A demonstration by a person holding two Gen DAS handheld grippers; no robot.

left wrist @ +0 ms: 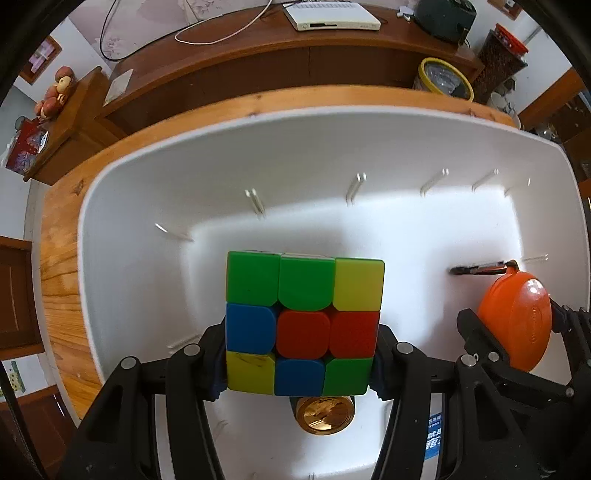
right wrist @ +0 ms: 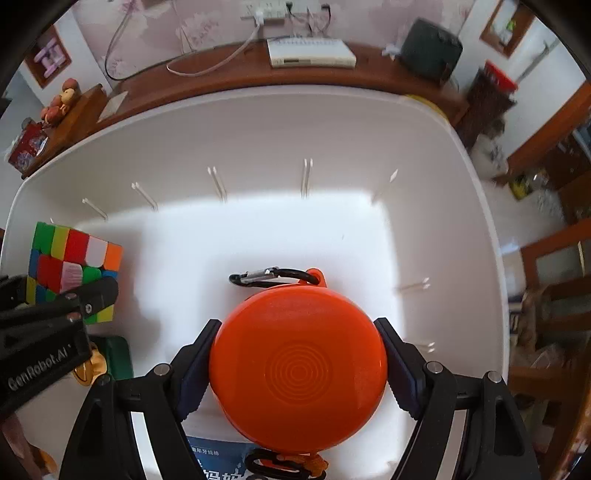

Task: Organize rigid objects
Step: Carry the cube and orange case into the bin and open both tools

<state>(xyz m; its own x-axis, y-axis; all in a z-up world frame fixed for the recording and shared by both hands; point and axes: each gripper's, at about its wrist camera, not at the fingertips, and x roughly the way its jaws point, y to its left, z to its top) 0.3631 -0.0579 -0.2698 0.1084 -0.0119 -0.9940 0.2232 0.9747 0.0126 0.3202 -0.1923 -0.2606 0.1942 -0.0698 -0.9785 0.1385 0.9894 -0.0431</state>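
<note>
My left gripper [left wrist: 300, 360] is shut on a multicoloured puzzle cube [left wrist: 303, 321], holding it by its two sides inside a white plastic bin [left wrist: 110, 206]. The cube [right wrist: 74, 266] and the left gripper's finger [right wrist: 92, 295] also show at the left of the right wrist view. My right gripper [right wrist: 298, 369] is shut on a round orange case [right wrist: 297, 369] with a black carabiner [right wrist: 273, 277] at its top, also low inside the bin [right wrist: 258, 125]. The case [left wrist: 517, 321] appears at the right of the left wrist view.
A gold round tin [left wrist: 325, 415] lies on the bin floor under the cube. A green box [right wrist: 116, 356] and a blue printed packet [right wrist: 218, 458] lie in the bin too. The bin stands on a wooden table [left wrist: 59, 266]; a cabinet with a white box [left wrist: 332, 16] is behind.
</note>
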